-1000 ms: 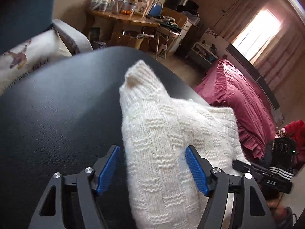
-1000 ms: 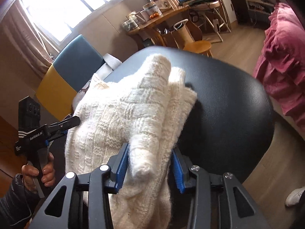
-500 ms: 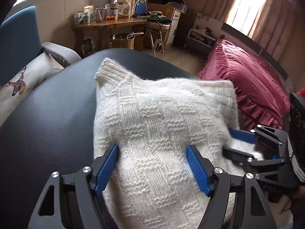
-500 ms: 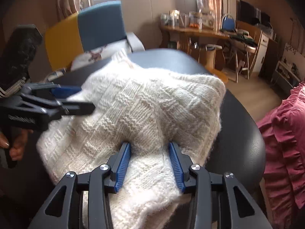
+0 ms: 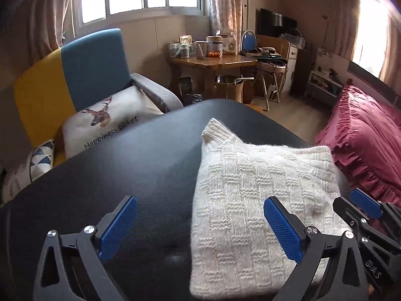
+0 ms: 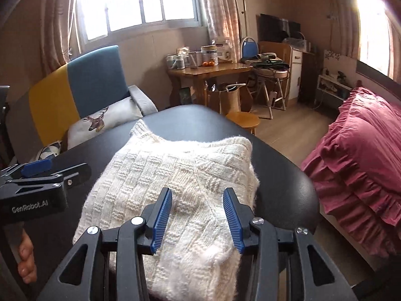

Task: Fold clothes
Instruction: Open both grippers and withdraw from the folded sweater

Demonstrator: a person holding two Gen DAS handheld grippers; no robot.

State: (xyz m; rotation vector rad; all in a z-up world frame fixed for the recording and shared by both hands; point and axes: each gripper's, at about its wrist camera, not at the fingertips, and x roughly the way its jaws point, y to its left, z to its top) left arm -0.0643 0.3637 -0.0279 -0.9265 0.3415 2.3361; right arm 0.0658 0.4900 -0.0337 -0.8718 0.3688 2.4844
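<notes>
A white knitted sweater lies folded into a thick rectangle on the black round table, with one ribbed cuff poking out at its far corner. My left gripper is wide open just above the table at the sweater's left edge, its right finger over the knit. My right gripper sits at the near right edge of the sweater, and the bunched knit fills the gap between its blue pads. Each view shows the other gripper at its side: the right gripper, the left gripper.
A blue and yellow armchair with a deer cushion stands behind the table. A bed with a red ruffled cover is at the right. A wooden stool and a cluttered wooden desk lie beyond. A hand holds the left gripper.
The lifted fold came down and the sweater now lies flat as a folded rectangle. My left gripper slid left off the knit and opened wider. The right gripper kept its jaw gap.
</notes>
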